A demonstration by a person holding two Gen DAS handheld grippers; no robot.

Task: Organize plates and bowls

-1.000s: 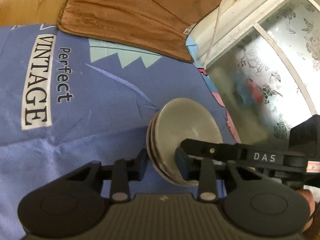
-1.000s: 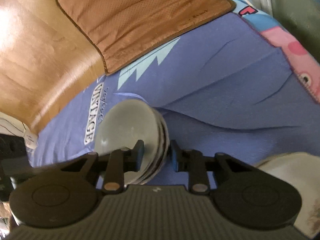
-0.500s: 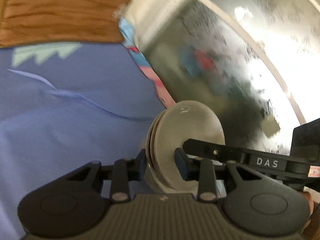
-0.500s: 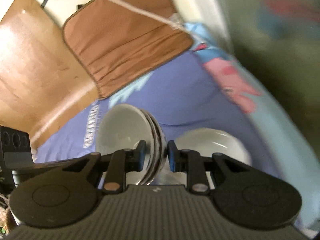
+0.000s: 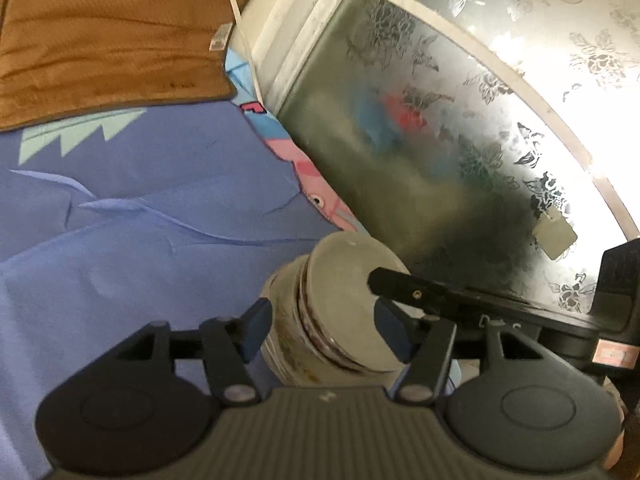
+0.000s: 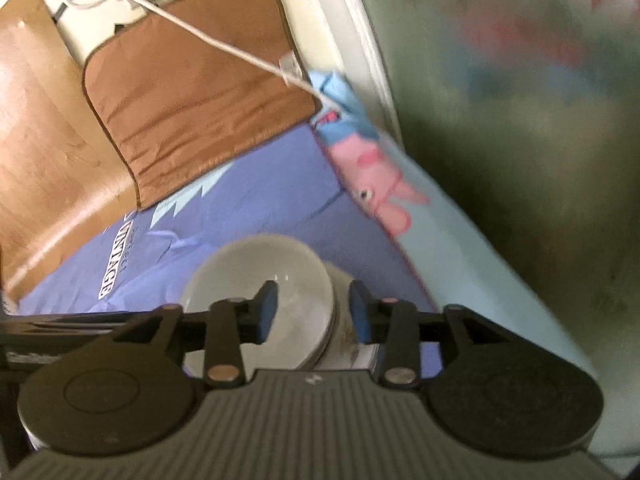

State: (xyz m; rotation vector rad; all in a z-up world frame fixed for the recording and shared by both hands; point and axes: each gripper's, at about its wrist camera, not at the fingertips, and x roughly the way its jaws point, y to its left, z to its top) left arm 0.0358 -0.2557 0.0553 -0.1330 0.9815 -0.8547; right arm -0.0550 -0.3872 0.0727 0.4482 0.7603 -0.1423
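Both your left gripper (image 5: 324, 330) and right gripper (image 6: 313, 312) stand released around the stack of bowls (image 5: 344, 312) beside the frosted window (image 5: 460, 120); it looks heavy, slippery and fragile, so grasp the rims on opposite sides.

Both claws, left (image 5: 324, 330) and right (image 6: 314, 312), opened, releasing plate stack (image 5: 344, 312) onto bowl (image 5: 280, 320).

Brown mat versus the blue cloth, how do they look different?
The brown mat is plain; the blue cloth carries white VINTAGE lettering and a pale jagged shape. The stacked bowls stand on the blue cloth; only a white cable crosses the brown mat. Both are creased fabric lying flat.
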